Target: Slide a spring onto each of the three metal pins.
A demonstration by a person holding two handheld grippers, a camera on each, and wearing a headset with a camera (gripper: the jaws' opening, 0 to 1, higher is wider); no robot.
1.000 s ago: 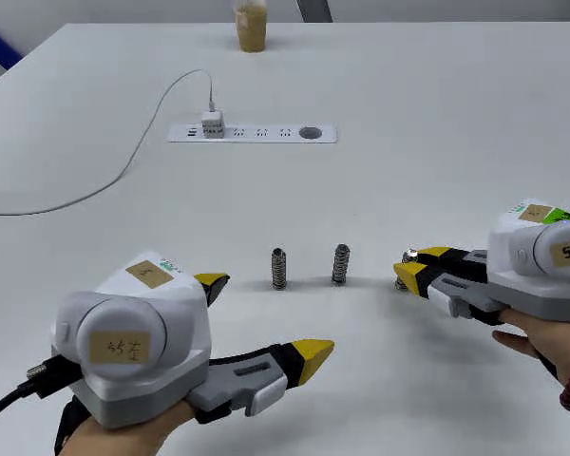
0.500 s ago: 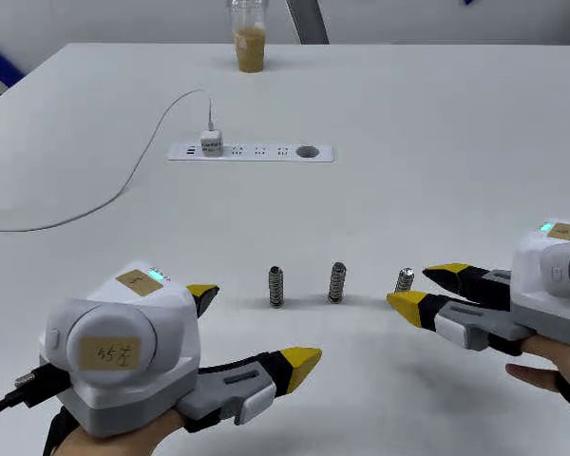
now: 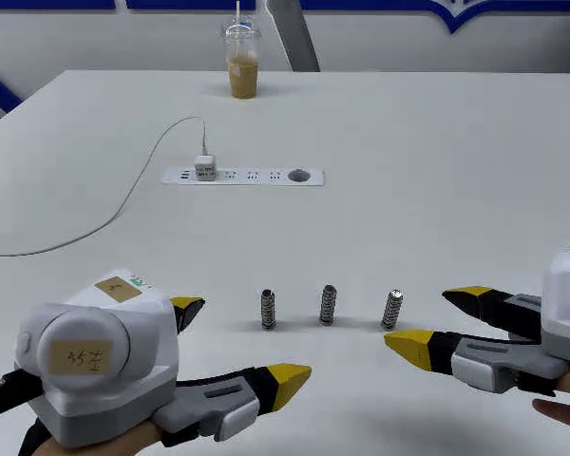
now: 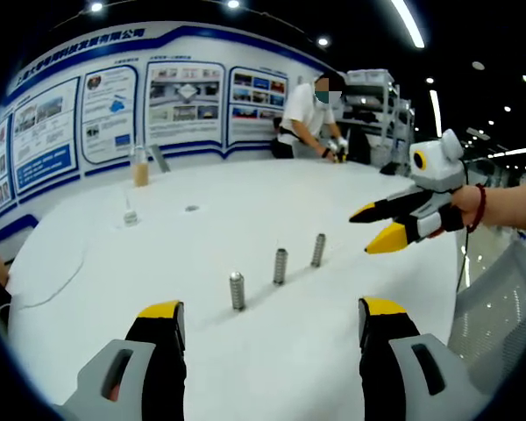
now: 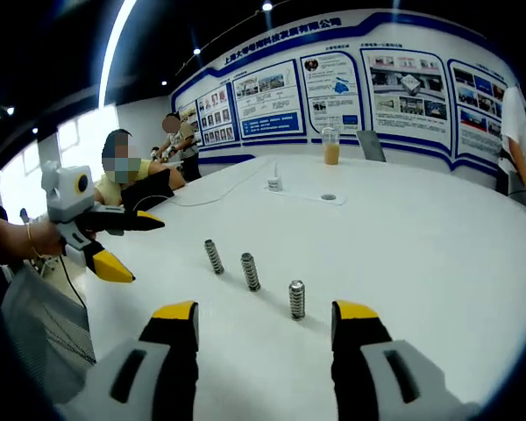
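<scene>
Three metal pins stand in a row on the white bench, near its front edge. They are the left pin, the middle pin and the right pin. Each pin stands straight up, with its long side going from the bench to the ceiling. Each pin has a spring around it, so there are three springs. Only the little top of each pin peeks out. The pins are near each other but do not touch.

The left tongs are just to the left of the row, with the yellow tips pointing at the pins. They are spread wide apart and hold nothing. The right tongs are just to the right of the row, pointing back at it. They are spread apart too, with nothing between them. No tip touches a pin.

Farther back lies one white power strip with one charger plugged in. One thin cable runs off to the left. One cup with a brown drink stands at the far edge.
</scene>
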